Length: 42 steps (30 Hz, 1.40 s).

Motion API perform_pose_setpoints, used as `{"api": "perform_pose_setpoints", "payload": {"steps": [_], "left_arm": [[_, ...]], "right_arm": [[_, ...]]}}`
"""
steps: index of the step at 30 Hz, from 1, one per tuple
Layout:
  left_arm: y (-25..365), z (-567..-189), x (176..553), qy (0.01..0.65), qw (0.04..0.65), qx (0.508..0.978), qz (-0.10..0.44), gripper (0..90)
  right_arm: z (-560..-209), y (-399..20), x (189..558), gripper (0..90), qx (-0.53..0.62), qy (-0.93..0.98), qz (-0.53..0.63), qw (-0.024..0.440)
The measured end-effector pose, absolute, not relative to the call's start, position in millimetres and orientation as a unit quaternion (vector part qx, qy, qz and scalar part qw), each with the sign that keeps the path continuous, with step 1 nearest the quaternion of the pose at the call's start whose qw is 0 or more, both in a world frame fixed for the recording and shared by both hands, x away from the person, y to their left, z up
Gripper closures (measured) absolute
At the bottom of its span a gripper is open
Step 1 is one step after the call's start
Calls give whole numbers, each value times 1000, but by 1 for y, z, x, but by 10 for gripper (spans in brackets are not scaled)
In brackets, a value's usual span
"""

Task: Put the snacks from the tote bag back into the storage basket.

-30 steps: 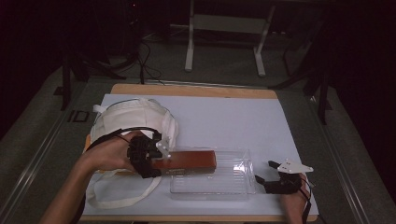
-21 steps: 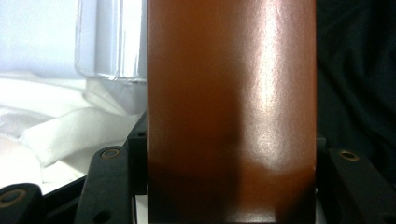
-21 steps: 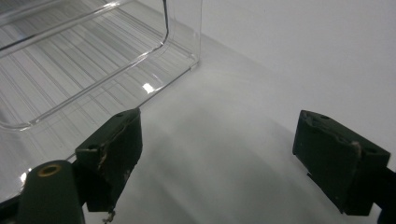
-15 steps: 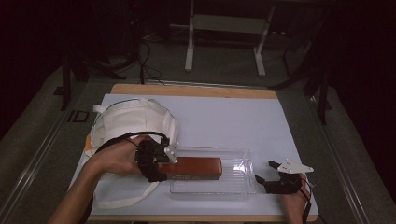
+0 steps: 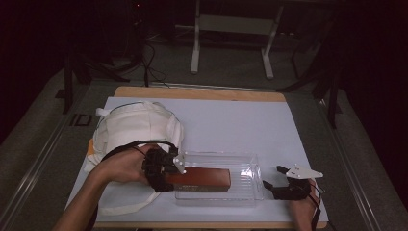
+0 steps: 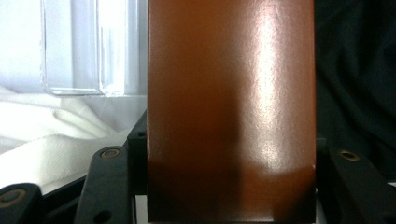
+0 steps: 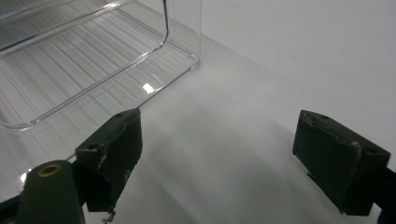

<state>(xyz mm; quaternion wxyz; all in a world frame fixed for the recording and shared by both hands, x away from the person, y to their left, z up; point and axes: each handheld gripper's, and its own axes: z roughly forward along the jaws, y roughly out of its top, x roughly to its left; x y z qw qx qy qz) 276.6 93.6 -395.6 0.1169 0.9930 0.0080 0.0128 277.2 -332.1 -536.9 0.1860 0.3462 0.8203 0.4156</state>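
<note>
A long brown box (image 5: 202,179) lies lengthwise over the clear plastic tray (image 5: 250,168) at the table's front. My left gripper (image 5: 169,178) is shut on the box's left end; in the left gripper view the glossy brown box (image 6: 231,112) stands between the two black jaws, with the tray's corner (image 6: 88,51) behind. My right gripper (image 5: 271,185) rests on the white table cover just right of the tray and stands open. In the right gripper view, its fingertips (image 7: 114,144) are spread wide with nothing between them, beside the tray's wall (image 7: 182,32).
A white cloth bag (image 5: 134,127) lies at the left, partly under my left forearm. The white table cover (image 5: 231,120) stretches behind the tray. The wooden table edge (image 5: 202,92) is at the back, and dark stands are on the floor beyond.
My left gripper has carried the brown box to the right, further over the clear tray. The right gripper has stayed where it was.
</note>
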Motion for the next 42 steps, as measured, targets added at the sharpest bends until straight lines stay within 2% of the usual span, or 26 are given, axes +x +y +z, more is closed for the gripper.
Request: {"api": "perform_pose_setpoints", "payload": {"steps": [42], "left_arm": [[50, -406, 266, -29, 84, 995, 43, 428]], "right_arm": [[-537, -332, 277, 158, 346, 821, 416, 185]]}}
